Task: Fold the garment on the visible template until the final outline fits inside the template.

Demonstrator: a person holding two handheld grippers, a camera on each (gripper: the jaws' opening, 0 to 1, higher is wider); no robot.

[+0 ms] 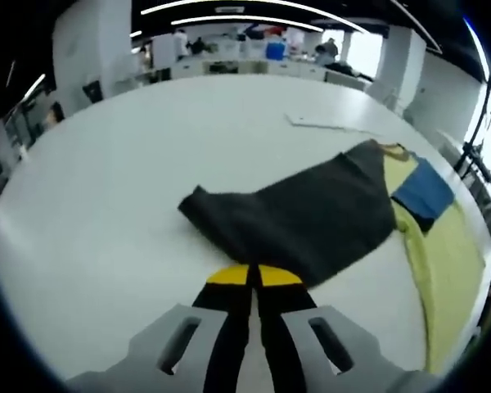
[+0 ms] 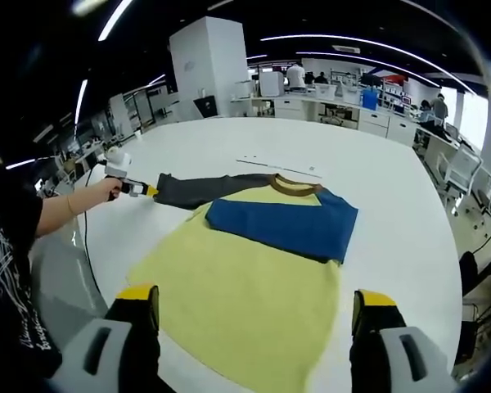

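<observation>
White table (image 2: pixel 409 237), background desks (image 2: pixel 327 106)

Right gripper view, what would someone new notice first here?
A yellow shirt spreads across the white table, its blue sleeve folded over the chest. The dark grey sleeve stretches out sideways, where the left hand-held gripper meets its cuff. The right hand-held gripper is wide open over the hem.

I see my right gripper (image 2: pixel 255 307) with jaws spread wide over the yellow shirt (image 2: pixel 245 286) on the white table (image 2: pixel 393 221). Its blue sleeve (image 2: pixel 282 223) lies folded across the chest. My left gripper (image 2: pixel 139 189) meets the dark sleeve's (image 2: pixel 200 188) end.
</observation>
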